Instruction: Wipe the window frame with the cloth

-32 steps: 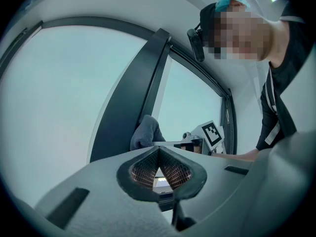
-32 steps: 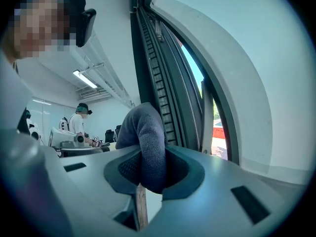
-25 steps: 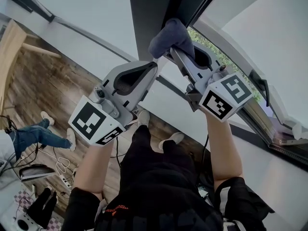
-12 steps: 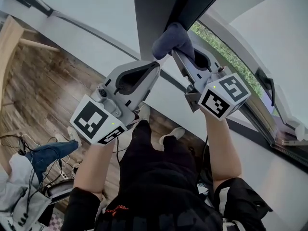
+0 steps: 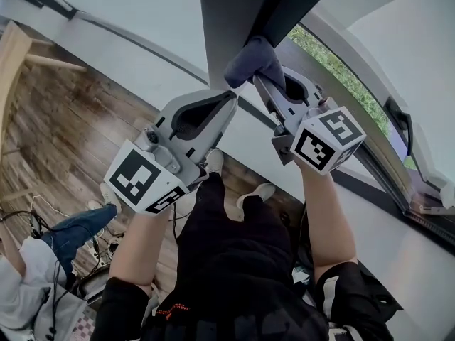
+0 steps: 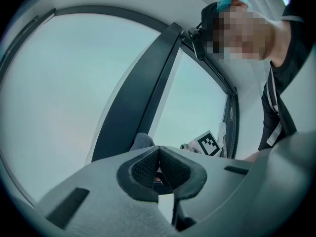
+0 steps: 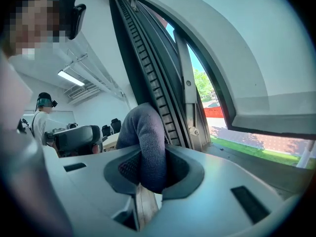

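A dark blue-grey cloth [image 5: 254, 60] is bunched against the dark window frame [image 5: 234, 20], and my right gripper [image 5: 264, 79] is shut on it. In the right gripper view the cloth [image 7: 146, 142] fills the space between the jaws and presses on the ribbed frame rail [image 7: 148, 78]. My left gripper [image 5: 229, 99] sits just left of and below the cloth, shut with nothing in it. In the left gripper view its pads [image 6: 170, 169] meet in front of the dark frame post [image 6: 143, 102], and a bit of cloth [image 6: 141, 142] shows beyond.
White wall panels [image 5: 142, 20] lie left of the frame, an open window with greenery [image 5: 334, 73] to the right. Below are a wooden floor [image 5: 64, 126], cables and another person's legs [image 5: 71, 233]. A window handle [image 5: 398, 119] sits at the right.
The cloth and right gripper have shifted slightly along the frame. The view has swung a little, and the person on the floor at lower left has moved.
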